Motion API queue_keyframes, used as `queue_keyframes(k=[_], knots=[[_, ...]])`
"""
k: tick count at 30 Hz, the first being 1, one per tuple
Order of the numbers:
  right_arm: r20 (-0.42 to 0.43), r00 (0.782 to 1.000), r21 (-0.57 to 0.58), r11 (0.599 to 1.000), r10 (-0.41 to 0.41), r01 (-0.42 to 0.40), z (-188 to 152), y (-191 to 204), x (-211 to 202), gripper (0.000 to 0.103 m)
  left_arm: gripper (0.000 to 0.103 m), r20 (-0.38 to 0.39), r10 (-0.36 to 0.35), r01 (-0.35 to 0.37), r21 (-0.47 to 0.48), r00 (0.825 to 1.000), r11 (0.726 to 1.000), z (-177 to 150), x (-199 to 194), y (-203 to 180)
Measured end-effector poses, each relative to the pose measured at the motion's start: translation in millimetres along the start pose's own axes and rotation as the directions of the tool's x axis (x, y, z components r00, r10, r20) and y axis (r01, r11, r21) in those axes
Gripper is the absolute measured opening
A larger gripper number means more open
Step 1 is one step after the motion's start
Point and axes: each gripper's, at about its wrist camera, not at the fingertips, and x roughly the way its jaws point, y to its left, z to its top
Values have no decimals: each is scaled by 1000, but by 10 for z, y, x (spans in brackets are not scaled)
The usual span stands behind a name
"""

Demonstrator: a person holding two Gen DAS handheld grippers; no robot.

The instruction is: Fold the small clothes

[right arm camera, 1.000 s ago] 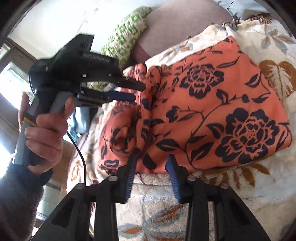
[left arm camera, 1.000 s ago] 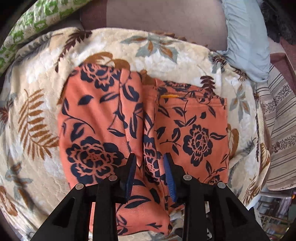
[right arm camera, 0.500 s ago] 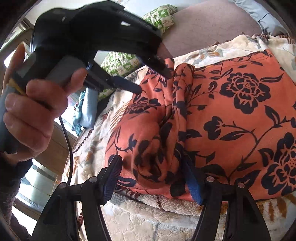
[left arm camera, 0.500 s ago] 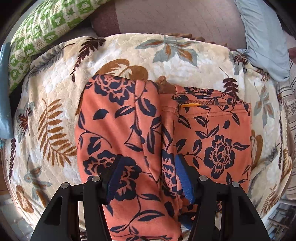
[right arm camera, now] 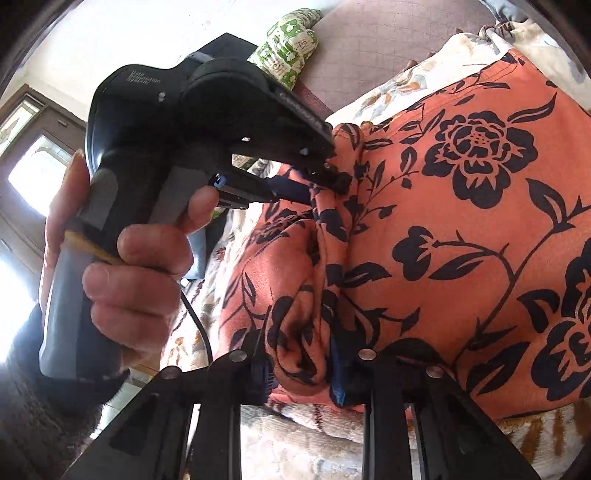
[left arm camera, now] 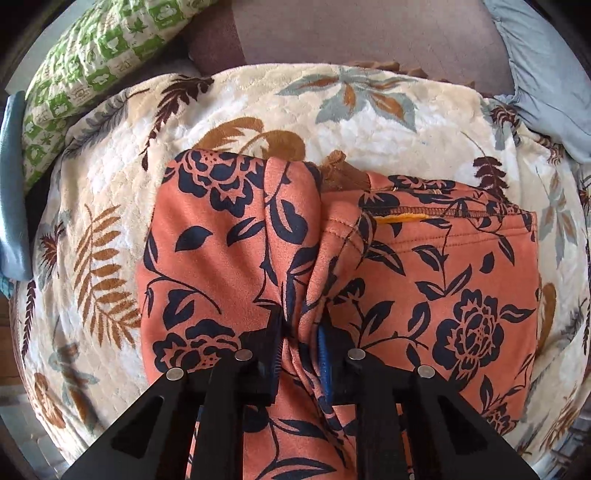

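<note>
An orange garment with a dark floral print (left arm camera: pixel 436 288) lies on a cream leaf-patterned blanket (left arm camera: pixel 229 118). A raised ridge of cloth runs down its middle. My left gripper (left arm camera: pixel 300 347) is shut on this ridge at the near edge. In the right wrist view the same garment (right arm camera: pixel 461 229) fills the right side, and my right gripper (right arm camera: pixel 299 365) is shut on a bunched fold at its near edge. The left gripper (right arm camera: pixel 321 181) shows there too, held in a hand and pinching the ridge farther along.
A green and white patterned pillow (left arm camera: pixel 92 55) lies at the back left. A light blue cushion (left arm camera: pixel 543 74) lies at the back right. A brown sofa back (left arm camera: pixel 351 33) runs behind the blanket. A window or door (right arm camera: pixel 33 162) is at the left.
Both grippers were open around the middle fold of the garment; both have closed on it, gathering the cloth into a tighter ridge. Both have moved closer to the garment.
</note>
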Motion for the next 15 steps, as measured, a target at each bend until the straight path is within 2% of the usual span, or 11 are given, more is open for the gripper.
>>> queue_keyframes(k=[5, 11, 15], knots=[[24, 999, -16, 999, 30, -29, 94, 103, -147, 18, 15, 98, 33, -33, 1, 995, 999, -143, -339, -69], [78, 997, -97, 995, 1, 6, 151, 231, -457, 18, 15, 138, 31, -31, -9, 990, 999, -192, -655, -156], [120, 993, -98, 995, -8, 20, 162, 207, -688, 18, 15, 154, 30, -28, -12, 988, 1000, -199, -828, -281]])
